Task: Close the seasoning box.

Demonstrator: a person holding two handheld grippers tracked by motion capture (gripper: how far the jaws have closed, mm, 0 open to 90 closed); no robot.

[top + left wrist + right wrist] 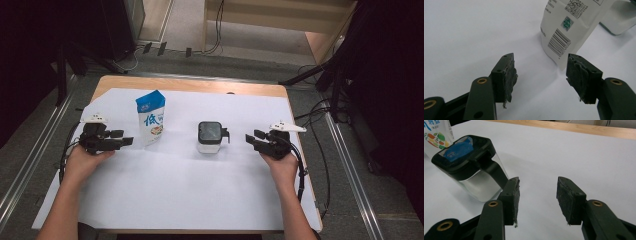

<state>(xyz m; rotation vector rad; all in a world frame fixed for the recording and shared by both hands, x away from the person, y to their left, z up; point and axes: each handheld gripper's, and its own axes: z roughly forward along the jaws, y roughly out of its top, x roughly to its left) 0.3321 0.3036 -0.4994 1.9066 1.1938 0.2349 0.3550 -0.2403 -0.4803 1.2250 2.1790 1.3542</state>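
Two things stand on the white sheet (175, 195) that covers the table (200, 84): a pouch (150, 118) and a jug (209, 137). Upright and left of centre, the pouch is white with a blue top and blue characters on its near face; in the left gripper view its back (564, 30) shows a barcode and a small green mark. To its right, apart from it, sits the jug, a clear-walled box with a black lid and a black handle (226, 134) that points right; in the right gripper view the lid (461, 152) mirrors something blue and the handle (495, 171) runs down just beside the left jaw (touching or not, I cannot tell). Nearest the pouch is the left gripper (120, 138), held just left of it and pointing right, its jaws released and apart with bare sheet between them, the pouch's lower corner just beyond the gap (540, 75). Right of the jug, the right gripper (252, 138) points left at the handle, close to it, its jaws likewise released with nothing between the pads (537, 200). Each gripper sits in a hand, forearms coming in from the near edge, a cable (301, 172) trailing by the right wrist. Beyond the table, the far floor is grey and strewn with cables.
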